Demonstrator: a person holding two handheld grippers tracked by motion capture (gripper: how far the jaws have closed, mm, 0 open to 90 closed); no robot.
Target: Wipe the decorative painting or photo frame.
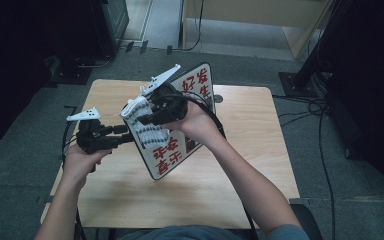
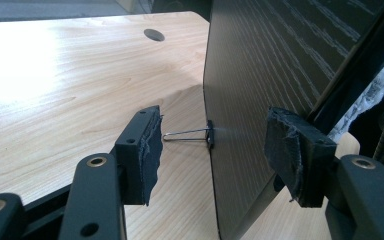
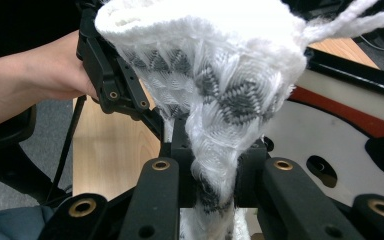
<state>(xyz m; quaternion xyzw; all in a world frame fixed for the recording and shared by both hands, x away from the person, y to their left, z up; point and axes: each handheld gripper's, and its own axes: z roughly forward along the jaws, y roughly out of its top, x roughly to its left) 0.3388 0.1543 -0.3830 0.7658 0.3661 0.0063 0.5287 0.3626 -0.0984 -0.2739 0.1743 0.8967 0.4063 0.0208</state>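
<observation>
The board w/ red Chinese characters, "好" readable, stands tilted at table centre. Right gripper clenches a white-grey sock against it. Left gripper is released, jaws around the board's edge w/ binder clip. Table's right part is free.

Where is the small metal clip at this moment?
In the left gripper view, the clip sits on the left edge of the dark board, between the open left claw pads, its wire handle pointing left above the table.

Dark wood-grained board stood on edge on pale wooden desk, small wire binder clip fixed to its edge, flanked by opened black tongs.
</observation>
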